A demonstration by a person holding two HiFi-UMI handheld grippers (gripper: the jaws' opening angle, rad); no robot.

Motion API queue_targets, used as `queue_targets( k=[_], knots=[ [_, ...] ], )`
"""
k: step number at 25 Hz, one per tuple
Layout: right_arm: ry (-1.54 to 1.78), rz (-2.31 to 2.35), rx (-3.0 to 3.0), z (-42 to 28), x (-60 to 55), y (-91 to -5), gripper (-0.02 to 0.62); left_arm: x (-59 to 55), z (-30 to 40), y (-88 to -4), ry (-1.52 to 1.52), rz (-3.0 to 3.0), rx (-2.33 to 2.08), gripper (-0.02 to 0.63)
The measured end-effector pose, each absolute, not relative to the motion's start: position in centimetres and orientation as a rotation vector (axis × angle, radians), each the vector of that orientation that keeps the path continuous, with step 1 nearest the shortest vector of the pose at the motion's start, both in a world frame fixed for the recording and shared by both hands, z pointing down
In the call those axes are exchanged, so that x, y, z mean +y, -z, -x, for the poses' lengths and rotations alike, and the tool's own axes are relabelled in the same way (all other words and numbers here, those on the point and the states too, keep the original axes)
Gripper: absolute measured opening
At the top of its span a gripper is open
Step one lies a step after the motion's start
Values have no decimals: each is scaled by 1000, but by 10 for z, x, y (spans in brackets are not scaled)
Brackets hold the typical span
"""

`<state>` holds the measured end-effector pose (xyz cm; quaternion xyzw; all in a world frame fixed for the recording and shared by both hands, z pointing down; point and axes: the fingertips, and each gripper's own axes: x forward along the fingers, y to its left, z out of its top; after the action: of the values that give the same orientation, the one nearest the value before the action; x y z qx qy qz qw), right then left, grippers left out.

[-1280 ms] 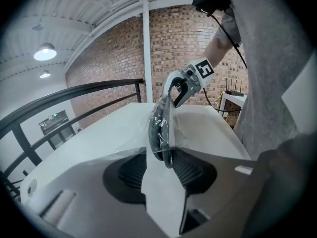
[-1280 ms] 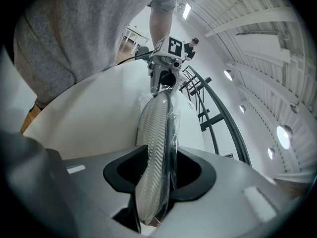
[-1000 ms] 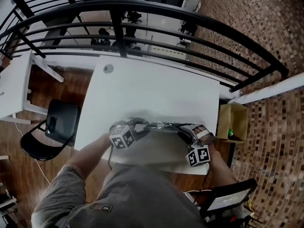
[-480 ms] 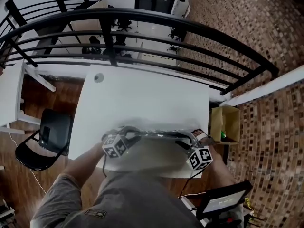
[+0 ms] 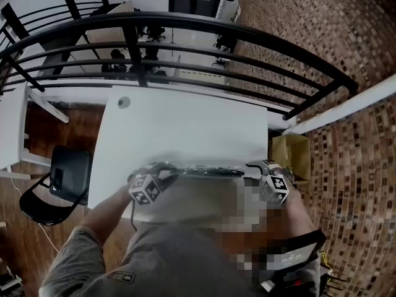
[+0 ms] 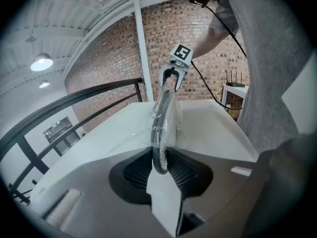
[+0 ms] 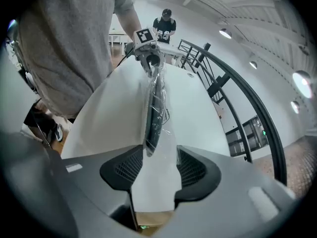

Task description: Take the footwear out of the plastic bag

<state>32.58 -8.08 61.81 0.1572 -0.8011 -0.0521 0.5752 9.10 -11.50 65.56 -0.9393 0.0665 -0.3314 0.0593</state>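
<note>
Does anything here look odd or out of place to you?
Nothing spilled or broken. The one oddity: the crinkled clear plastic bag with dark footwear inside is stretched on edge over the white table, pinched at one end by the left tool, whose jaws have just been closing on it.

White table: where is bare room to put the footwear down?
The wide stretch of the table between the plastic bag and the railing is bare, except a small round cap at its far left corner. The near edge is crowded by the bag.
</note>
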Motion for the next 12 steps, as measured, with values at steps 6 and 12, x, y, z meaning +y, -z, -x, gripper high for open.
queue_targets(
  k=[6, 12],
  knots=[
    [154, -417, -1868, -318, -90, -616, 18, -119, -84, -655, 1008, 2845, 237, 91],
    [142, -464, -1861, -321, -93, -615, 15, -122, -66, -651, 1022, 2851, 272, 89]
  ],
)
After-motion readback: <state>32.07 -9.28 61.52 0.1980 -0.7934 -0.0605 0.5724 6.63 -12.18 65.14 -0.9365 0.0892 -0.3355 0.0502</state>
